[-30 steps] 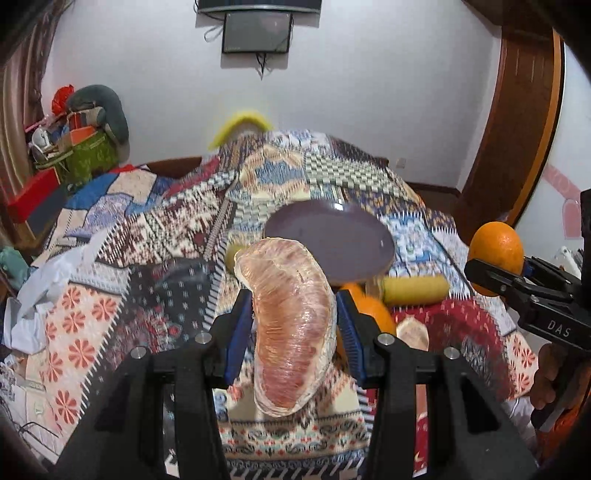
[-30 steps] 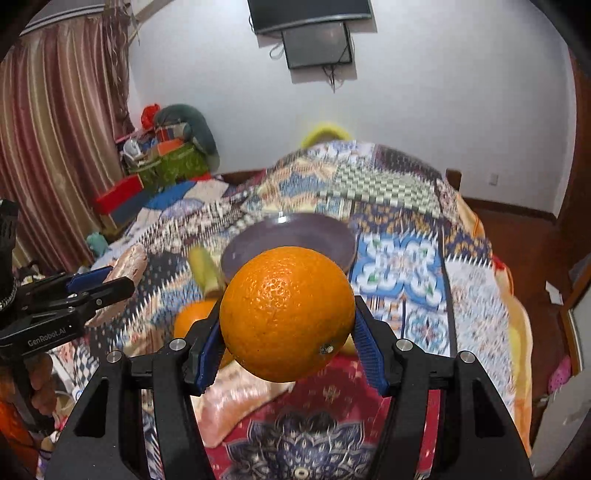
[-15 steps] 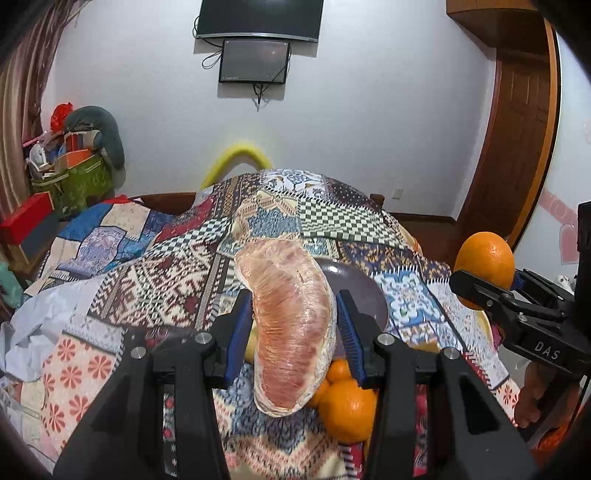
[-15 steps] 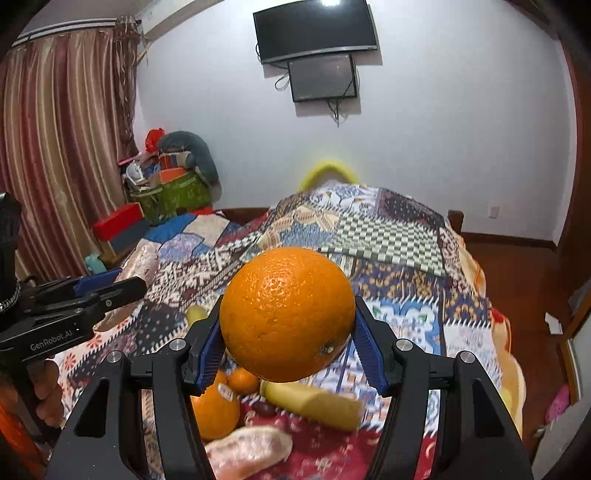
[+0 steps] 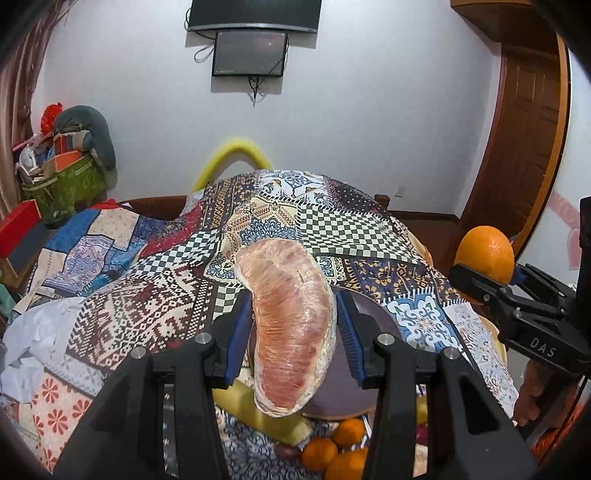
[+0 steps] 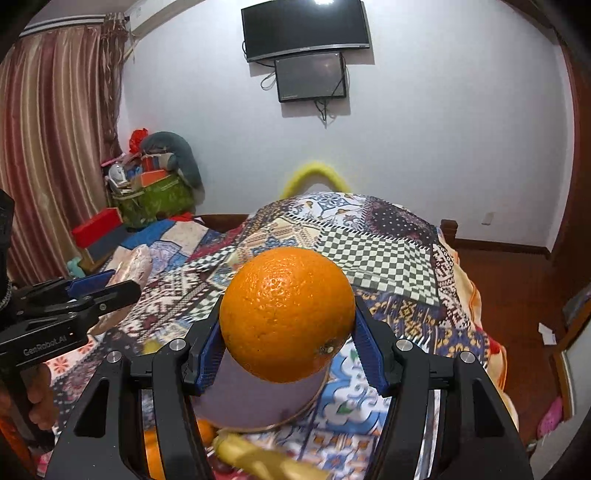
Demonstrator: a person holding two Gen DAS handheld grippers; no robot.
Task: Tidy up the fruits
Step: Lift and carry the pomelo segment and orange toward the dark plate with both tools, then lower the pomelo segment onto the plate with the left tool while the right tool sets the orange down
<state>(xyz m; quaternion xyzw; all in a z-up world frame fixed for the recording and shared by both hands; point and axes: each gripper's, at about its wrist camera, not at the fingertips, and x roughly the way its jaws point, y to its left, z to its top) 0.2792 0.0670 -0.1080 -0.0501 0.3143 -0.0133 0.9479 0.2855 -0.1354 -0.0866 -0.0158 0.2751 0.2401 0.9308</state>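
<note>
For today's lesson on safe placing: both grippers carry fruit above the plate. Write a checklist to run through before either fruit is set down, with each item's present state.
1. Left gripper clamps the pomelo wedge: ok.
2. Right gripper clamps the orange: ok.
3. Plate below both fruits: ok.
4. Plate surface bare: cannot tell, the fruits hide much of it.
5. Grippers apart from each other: ok.
6. Loose oranges off the plate: ok.

Both wrist cameras look forward from just behind their claws, above the patchwork-quilted bed (image 5: pixel 332 225) (image 6: pixel 373 251), sharing the wall-mounted black screens (image 5: pixel 253 16) (image 6: pixel 304 29).
</note>
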